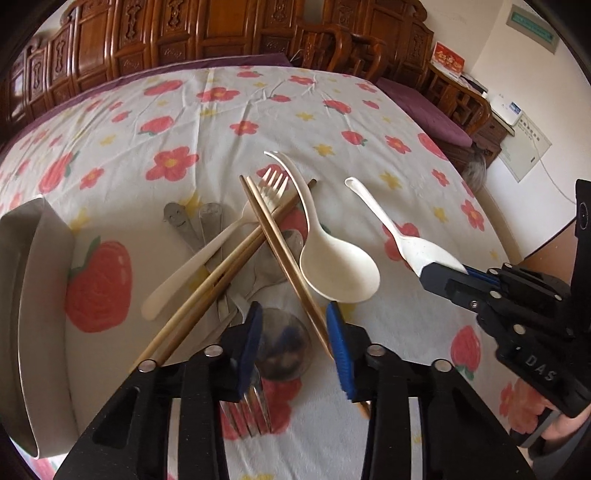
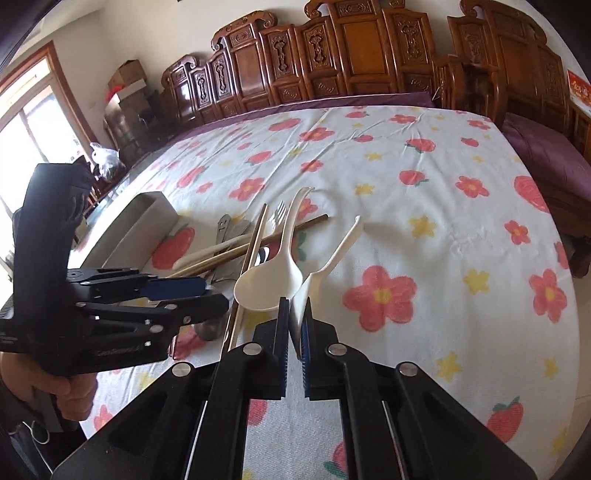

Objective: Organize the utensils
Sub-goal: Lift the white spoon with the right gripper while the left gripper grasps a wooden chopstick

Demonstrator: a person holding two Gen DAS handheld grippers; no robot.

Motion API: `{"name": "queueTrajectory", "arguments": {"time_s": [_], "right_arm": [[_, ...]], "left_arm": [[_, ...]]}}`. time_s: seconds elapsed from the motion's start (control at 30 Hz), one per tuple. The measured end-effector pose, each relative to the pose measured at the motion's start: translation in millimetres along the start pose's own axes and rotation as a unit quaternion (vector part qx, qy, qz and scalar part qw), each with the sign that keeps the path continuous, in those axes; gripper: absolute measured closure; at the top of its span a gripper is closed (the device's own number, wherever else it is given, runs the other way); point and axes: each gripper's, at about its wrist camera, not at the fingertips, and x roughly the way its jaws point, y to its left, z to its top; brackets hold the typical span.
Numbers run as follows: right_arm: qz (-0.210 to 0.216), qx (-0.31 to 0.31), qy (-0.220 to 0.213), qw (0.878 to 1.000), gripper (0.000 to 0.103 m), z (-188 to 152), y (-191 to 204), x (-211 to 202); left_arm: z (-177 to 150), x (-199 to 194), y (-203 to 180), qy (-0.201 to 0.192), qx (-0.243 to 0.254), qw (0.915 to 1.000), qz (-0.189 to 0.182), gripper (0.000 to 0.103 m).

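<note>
A heap of utensils lies on the flowered tablecloth (image 1: 332,122): crossed chopsticks (image 1: 280,251), a cream fork (image 1: 221,240), a large white soup spoon (image 1: 332,266), a metal spoon (image 1: 282,343) and a metal fork (image 1: 251,410). My left gripper (image 1: 295,332) is open, its fingers either side of the metal spoon's bowl and a chopstick. My right gripper (image 2: 295,321) is shut on the bowl of a second white spoon (image 2: 332,258), seen in the left wrist view too (image 1: 391,225), beside the heap's right.
A grey rectangular tray (image 1: 33,314) stands left of the heap, also in the right wrist view (image 2: 140,229). Carved wooden furniture (image 1: 221,33) lines the far side. A purple-cushioned bench (image 1: 424,107) sits at the right. The table edge curves near the right.
</note>
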Motion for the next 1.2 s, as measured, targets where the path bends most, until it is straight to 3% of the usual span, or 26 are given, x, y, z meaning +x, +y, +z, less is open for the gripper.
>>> {"name": "queueTrajectory", "arguments": {"time_s": [0.13,0.27,0.97,1.2], "right_arm": [[-0.004,0.003,0.005,1.000,0.096,-1,-3,2],[-0.008,0.002,0.010,1.000,0.096,-3,-3,6],[-0.018,-0.001,0.027,0.999,0.096,-8,-3,16],[-0.019,-0.008,0.017,1.000,0.096,-3,2,11]], "left_arm": [[3,2,-3,-0.003,0.004,1.0000,0.004,0.077],[7,10,-7,0.008,0.015,0.9998,0.008,0.097],[7,22,-4,0.032,-0.029,0.9987,-0.025,0.093],[4,11,-4,0.027,-0.024,0.9991,-0.021,0.099]]}}
